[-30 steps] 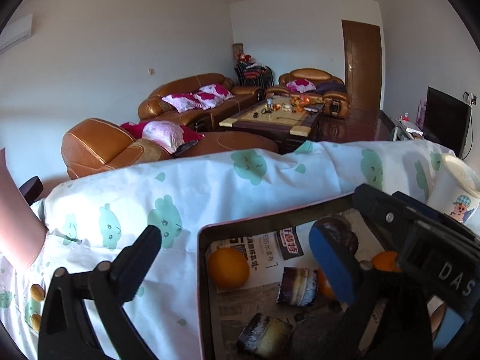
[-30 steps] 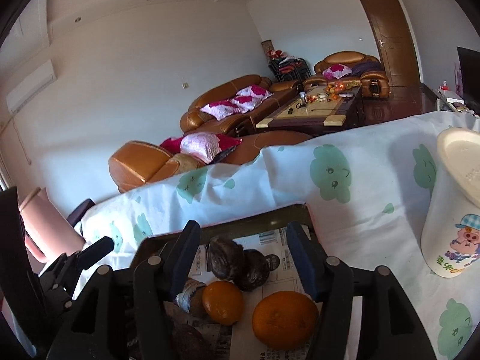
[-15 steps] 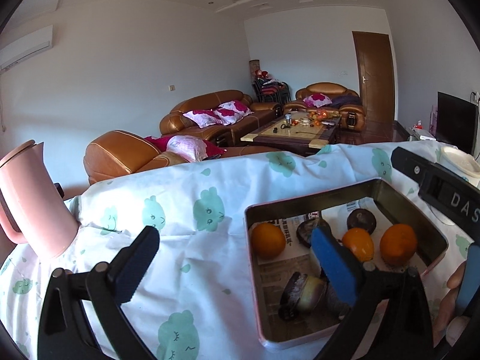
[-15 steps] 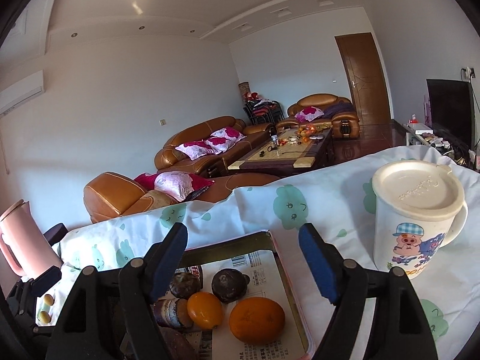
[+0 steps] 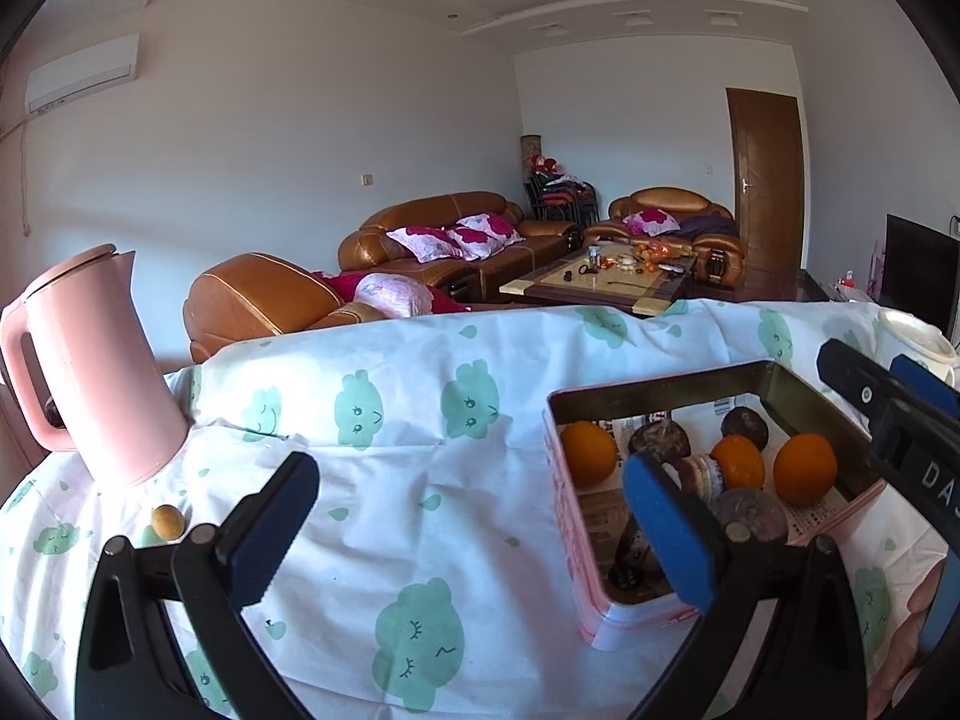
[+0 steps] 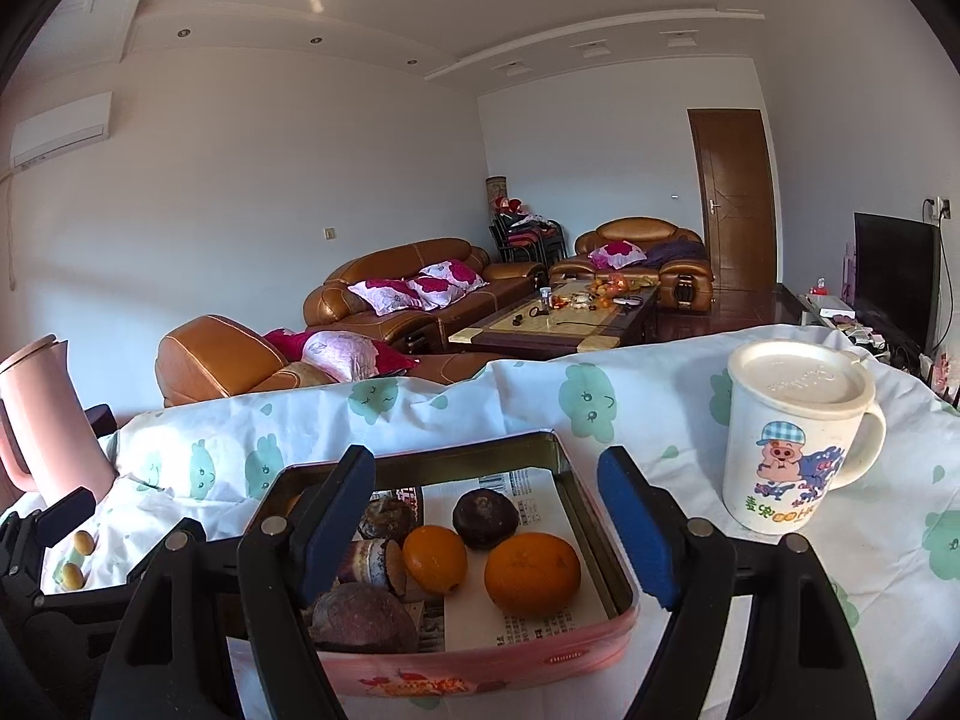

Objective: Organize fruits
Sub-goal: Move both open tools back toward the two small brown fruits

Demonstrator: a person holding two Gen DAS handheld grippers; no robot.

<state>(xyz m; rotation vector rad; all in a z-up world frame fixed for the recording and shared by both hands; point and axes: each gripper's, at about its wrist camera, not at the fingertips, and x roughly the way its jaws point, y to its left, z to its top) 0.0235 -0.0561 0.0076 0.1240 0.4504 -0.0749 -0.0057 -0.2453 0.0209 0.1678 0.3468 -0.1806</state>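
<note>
- Right wrist view: the bench is draped in a white cloth (image 6: 420,420) printed with green cloud faces, rumpled along its far edge.
- At 6 o'clock on the cloth sits a pink tin (image 6: 480,669) lined with newspaper; inside lie a large orange (image 6: 532,564), a smaller orange (image 6: 434,558) touching its left side, and several dark brown fruits (image 6: 485,517).
- The right gripper (image 6: 486,522) hovers over the tin; its blue-padded fingers (image 6: 633,525) have just been opening and now stand wide apart, pressing nothing.
- A lidded cartoon mug (image 6: 798,438) stands upright at 3 o'clock; a pink kettle (image 6: 42,420) at 9 o'clock.
- Left wrist view: the left gripper (image 5: 468,531) is spread wide over bare cloth, empty; a small yellow-brown fruit (image 5: 167,521) lies near the kettle's base.
- Beyond the bench: brown leather sofas (image 6: 408,276) with pink floral cushions, a cluttered coffee table (image 6: 558,318), a wooden door (image 6: 732,198), a dark television (image 6: 894,270) and a wall air conditioner (image 6: 60,126).
</note>
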